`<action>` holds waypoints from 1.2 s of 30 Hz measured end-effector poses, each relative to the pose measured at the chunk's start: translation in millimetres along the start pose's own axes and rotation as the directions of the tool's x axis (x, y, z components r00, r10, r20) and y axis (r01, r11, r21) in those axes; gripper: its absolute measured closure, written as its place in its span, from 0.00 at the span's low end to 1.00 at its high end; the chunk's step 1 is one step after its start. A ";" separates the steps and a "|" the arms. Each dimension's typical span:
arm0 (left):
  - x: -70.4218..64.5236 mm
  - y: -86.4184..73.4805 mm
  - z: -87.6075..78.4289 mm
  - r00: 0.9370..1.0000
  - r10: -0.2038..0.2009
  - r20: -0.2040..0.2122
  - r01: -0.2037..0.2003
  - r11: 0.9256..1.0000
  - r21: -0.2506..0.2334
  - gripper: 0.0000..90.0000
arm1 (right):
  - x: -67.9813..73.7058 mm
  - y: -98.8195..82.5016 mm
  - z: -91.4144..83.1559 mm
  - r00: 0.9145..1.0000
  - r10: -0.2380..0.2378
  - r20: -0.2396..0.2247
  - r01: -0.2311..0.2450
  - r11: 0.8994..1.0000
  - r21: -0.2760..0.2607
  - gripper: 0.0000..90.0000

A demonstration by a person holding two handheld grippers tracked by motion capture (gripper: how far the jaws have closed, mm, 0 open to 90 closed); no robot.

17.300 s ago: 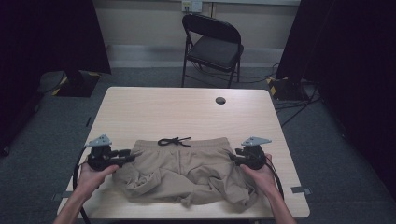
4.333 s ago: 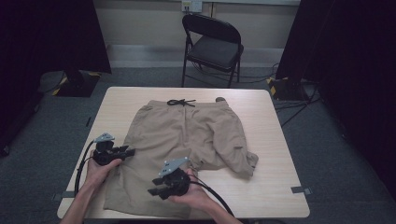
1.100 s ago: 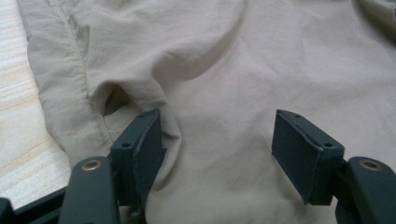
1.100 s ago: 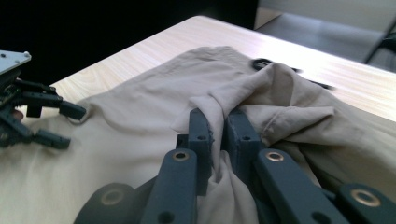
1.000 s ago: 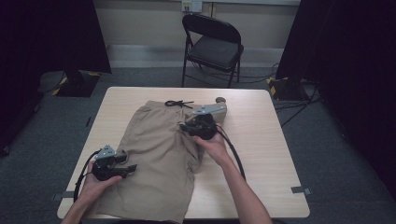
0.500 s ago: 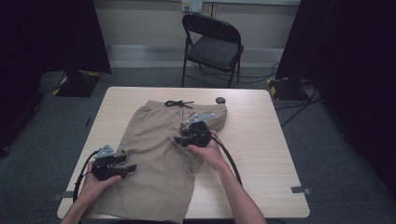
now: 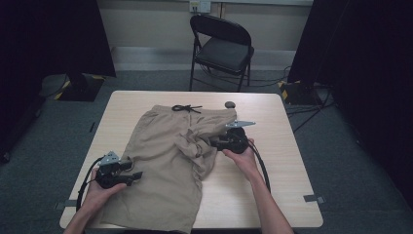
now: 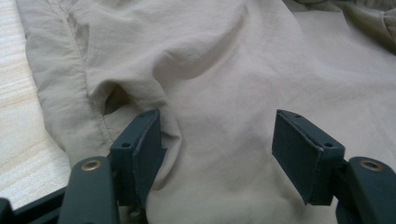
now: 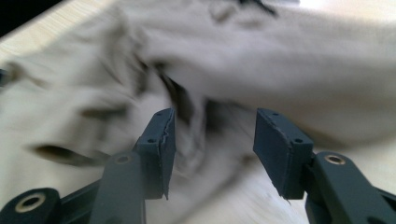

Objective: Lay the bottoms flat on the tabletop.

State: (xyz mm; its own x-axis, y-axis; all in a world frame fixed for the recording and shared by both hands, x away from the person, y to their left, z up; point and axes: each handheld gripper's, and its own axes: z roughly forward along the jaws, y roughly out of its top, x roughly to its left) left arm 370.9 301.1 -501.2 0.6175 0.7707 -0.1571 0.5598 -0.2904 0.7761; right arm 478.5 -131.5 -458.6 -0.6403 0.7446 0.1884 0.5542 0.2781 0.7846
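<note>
Shorts (image 7: 165, 156) of tan cloth are lying along the left half of the wooden table (image 7: 272, 185), waistband and black drawstring (image 7: 185, 108) at the far end, one leg reaching the near edge. The high view is showing what the gripper views are not: the other leg folded over and bunched near the middle, a small dark round object (image 7: 229, 104) on the table beyond the waistband, and a black folding chair (image 7: 221, 48) behind the table. The left gripper (image 7: 138, 176) is sitting at the near left on the cloth; the left gripper view is showing its jaws standing apart, the left pad (image 8: 147, 147) touching a raised fold beside a side seam, nothing pinched. The right gripper (image 7: 212, 142) is pointing left at the bunched leg; the right gripper view, blurred, is showing its jaws apart with rumpled cloth between them but not pressed. No writing or label is readable anywhere. Compared with half a second ago, the right hand is sitting lower and nearer, its jaws have just been opening, and the folded leg is lying looser and more crumpled; the left hand is staying put.
</note>
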 end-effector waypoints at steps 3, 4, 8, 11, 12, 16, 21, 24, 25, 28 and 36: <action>0.1 -0.1 0.0 1.000 -0.003 0.001 0.003 1.000 -0.001 0.36 | -6.3 -8.1 8.0 1.000 0.020 0.018 -0.020 1.000 0.023 0.51; 0.0 0.0 0.0 1.000 0.000 0.000 0.000 1.000 0.000 0.36 | -10.3 -13.9 14.3 0.999 0.030 0.040 -0.032 0.999 0.033 0.50; 0.1 0.0 0.0 1.000 -0.001 0.001 0.001 1.000 -0.001 0.36 | -11.0 -19.6 23.1 0.998 0.049 0.042 -0.051 0.998 0.043 0.51; -0.1 0.0 0.0 1.000 0.000 0.000 0.000 1.000 0.000 0.36 | -7.2 -21.2 26.2 0.999 0.030 0.030 -0.032 0.998 0.059 0.69; -0.3 0.0 0.0 1.000 0.002 -0.001 -0.002 1.000 0.000 0.36 | -1.3 -22.0 26.6 1.000 0.001 0.001 -0.002 0.999 0.051 0.86; 0.0 0.0 0.0 1.000 0.000 0.000 0.000 1.000 0.000 0.36 | 15.7 -17.2 17.7 0.998 -0.020 -0.066 0.019 1.000 -0.009 0.98; -0.4 0.1 -0.1 1.000 0.004 -0.003 -0.004 1.000 0.004 0.37 | 42.2 -10.0 6.2 0.987 -0.068 -0.144 0.060 0.996 -0.059 0.99; -2.3 0.8 0.5 1.000 -0.002 -0.017 0.002 1.000 0.004 0.37 | 76.9 -5.6 -0.3 0.964 -0.153 -0.218 0.139 0.987 -0.079 1.00; -2.3 0.8 0.5 1.000 -0.002 -0.017 0.002 1.000 0.004 0.37 | 84.7 -5.4 -0.8 0.957 -0.174 -0.232 0.158 0.984 -0.083 1.00; -6.4 9.4 -1.0 1.000 -0.018 -0.014 0.018 1.000 0.007 0.42 | 101.8 -7.5 1.7 0.941 -0.204 -0.270 0.189 0.979 -0.079 1.00; -23.4 41.9 -8.8 0.998 -0.027 0.060 0.034 0.992 -0.120 0.45 | 131.9 -20.4 13.8 0.905 -0.228 -0.358 0.227 0.973 -0.046 1.00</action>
State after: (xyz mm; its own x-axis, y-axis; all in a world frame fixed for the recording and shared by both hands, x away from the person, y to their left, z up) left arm 375.0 275.9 -459.7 0.6343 0.7429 -0.2141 0.5102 -0.1942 0.8379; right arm 390.0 -30.5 -457.9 -0.8969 0.3929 0.2031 0.3692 0.4121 0.8330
